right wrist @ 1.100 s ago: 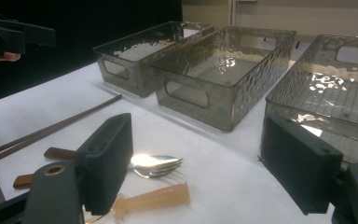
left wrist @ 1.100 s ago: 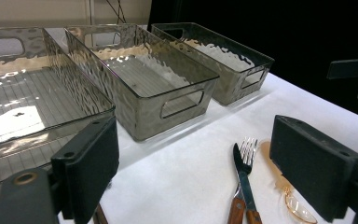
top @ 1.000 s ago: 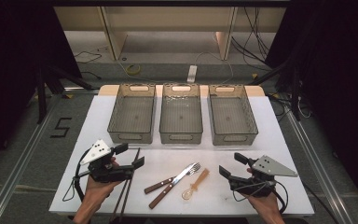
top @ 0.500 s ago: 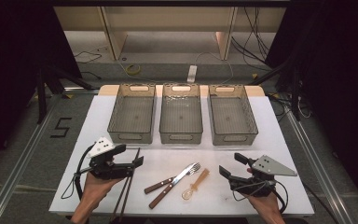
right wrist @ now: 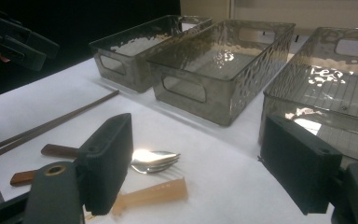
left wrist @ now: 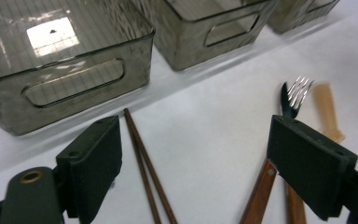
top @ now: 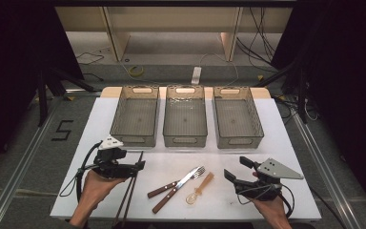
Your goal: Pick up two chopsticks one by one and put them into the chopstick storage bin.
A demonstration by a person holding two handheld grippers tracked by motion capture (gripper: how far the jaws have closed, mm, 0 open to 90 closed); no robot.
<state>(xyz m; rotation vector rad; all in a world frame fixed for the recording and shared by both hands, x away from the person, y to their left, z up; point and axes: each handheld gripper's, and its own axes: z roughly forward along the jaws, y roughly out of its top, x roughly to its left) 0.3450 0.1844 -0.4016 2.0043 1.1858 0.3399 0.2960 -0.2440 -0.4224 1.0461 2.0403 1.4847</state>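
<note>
Black numeral "5" (top: 63, 130), likely tape, on grey floor (top: 24, 138) left of table; nothing else legible.

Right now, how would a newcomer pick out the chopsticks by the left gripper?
Start at the left bin of the three on the white table. In front of it hangs the open left gripper, and under it lie the chopsticks: two thin dark sticks side by side, plain ended, unlike the fork further right.

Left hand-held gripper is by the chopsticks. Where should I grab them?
Take the chopsticks as a pair near their middle, from straight above, jaws across both sticks. They lie flat, side by side and thin, so a top-down pinch by the open left hand-held gripper likely catches both.
</note>
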